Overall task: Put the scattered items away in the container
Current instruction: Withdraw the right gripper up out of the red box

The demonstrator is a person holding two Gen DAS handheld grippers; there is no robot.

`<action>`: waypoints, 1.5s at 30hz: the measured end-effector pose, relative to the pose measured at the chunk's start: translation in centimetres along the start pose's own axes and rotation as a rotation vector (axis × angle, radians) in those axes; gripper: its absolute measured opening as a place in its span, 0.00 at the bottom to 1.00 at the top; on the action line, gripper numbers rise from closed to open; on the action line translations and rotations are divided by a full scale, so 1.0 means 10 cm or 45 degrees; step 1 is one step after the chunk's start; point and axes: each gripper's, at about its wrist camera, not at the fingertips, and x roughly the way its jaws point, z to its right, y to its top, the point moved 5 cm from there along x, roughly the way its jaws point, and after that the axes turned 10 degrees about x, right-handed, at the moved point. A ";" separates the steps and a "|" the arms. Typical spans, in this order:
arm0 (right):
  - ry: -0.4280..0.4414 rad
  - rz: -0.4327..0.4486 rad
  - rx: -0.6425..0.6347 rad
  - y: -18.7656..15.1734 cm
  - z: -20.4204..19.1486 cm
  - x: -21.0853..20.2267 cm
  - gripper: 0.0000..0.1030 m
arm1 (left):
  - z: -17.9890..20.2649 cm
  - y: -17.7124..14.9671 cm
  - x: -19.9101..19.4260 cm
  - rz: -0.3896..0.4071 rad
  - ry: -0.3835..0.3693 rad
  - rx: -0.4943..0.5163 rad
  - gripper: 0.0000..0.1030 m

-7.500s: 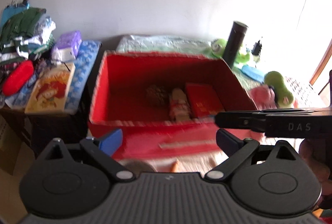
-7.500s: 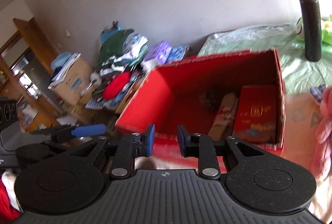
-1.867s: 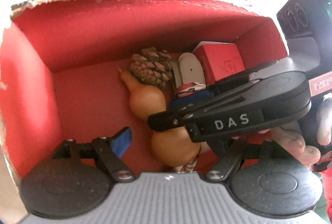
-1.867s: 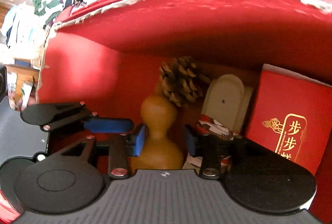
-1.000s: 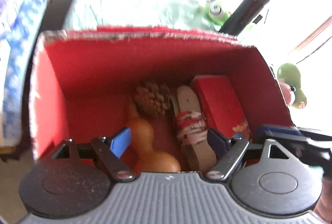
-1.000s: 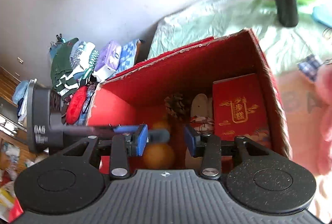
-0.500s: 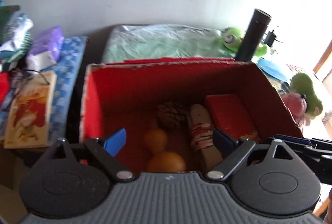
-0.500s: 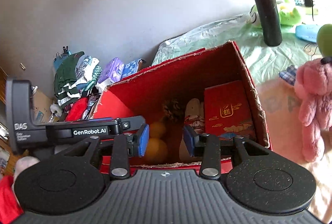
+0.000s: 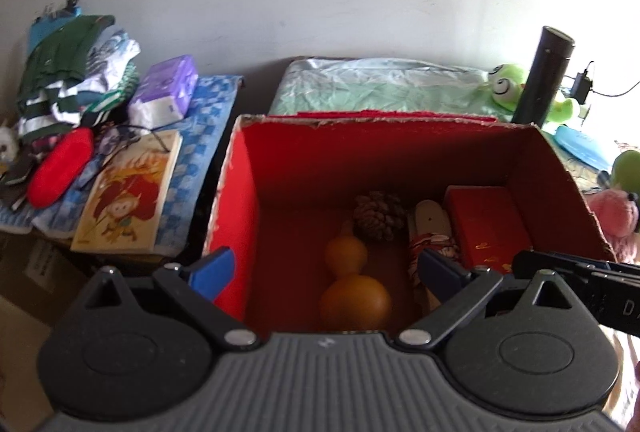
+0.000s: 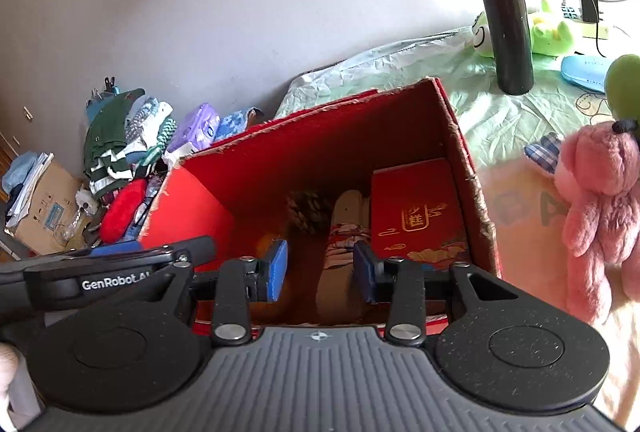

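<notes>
An open red box (image 9: 236,200) holds a tan gourd (image 9: 352,284), a pine cone (image 9: 378,216), a pale slipper-shaped piece with patterned wrapping (image 9: 430,228) and a red packet with gold print (image 9: 488,228). My left gripper (image 9: 324,268) hovers above the box's near edge, its jaws opening wide with nothing gripped; the gourd lies on the box floor far below them. My right gripper (image 10: 321,271) hangs over the same edge further right, open and empty, above the wrapped piece (image 10: 346,216) and beside the red packet (image 10: 418,216). Its finger (image 9: 580,272) shows at the right of the left wrist view.
A black flask (image 10: 506,20) and green frog plush (image 9: 506,86) stand behind the box on the green sheet. A pink plush (image 10: 600,200) lies to the right. Left of the box are a picture book (image 9: 128,192), a purple tissue pack (image 9: 168,88) and piled clothes (image 9: 68,72).
Both grippers have drawn back and up out of the box, leaving the gourd lying inside. The left jaws have spread wider. The right jaws look the same.
</notes>
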 end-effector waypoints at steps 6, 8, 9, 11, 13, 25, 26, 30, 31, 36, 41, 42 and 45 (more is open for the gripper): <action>0.028 -0.041 -0.073 -0.02 0.09 -0.11 0.39 | 0.15 0.01 -0.06 -0.022 0.082 -0.045 0.97; 0.033 -0.042 -0.099 -0.01 0.12 -0.13 0.39 | 0.21 0.02 -0.06 -0.031 0.100 -0.058 0.98; 0.037 -0.048 -0.098 -0.01 0.14 -0.14 0.39 | 0.24 0.03 -0.06 -0.035 0.113 -0.055 0.98; 0.060 -0.076 -0.090 0.00 0.18 -0.13 0.39 | 0.29 0.02 -0.06 -0.044 0.152 -0.052 0.99; 0.073 -0.082 -0.098 0.01 0.21 -0.15 0.39 | 0.32 0.02 -0.06 -0.048 0.186 -0.055 0.99; 0.182 -0.135 -0.113 0.06 0.31 -0.18 0.35 | 0.50 -0.02 0.02 -0.123 0.363 -0.022 0.99; 0.187 -0.137 -0.118 0.06 0.30 -0.18 0.35 | 0.53 -0.03 0.02 -0.123 0.370 -0.006 0.99; 0.197 -0.139 -0.129 0.05 0.30 -0.19 0.35 | 0.58 -0.06 0.05 -0.146 0.323 0.005 0.99; 0.196 -0.140 -0.127 0.05 0.30 -0.19 0.35 | 0.58 -0.06 0.06 -0.150 0.313 0.002 0.99; 0.186 -0.139 -0.132 0.05 0.30 -0.18 0.35 | 0.58 -0.07 0.12 -0.160 0.291 0.033 0.99; 0.188 -0.090 -0.067 0.06 0.33 -0.19 0.35 | 0.56 -0.09 0.24 -0.206 0.184 0.045 0.99; 0.179 -0.079 -0.072 0.06 0.32 -0.19 0.35 | 0.55 -0.10 0.27 -0.211 0.162 0.047 0.99; 0.150 -0.023 -0.072 0.03 0.31 -0.19 0.35 | 0.52 -0.10 0.30 -0.213 0.094 0.057 0.99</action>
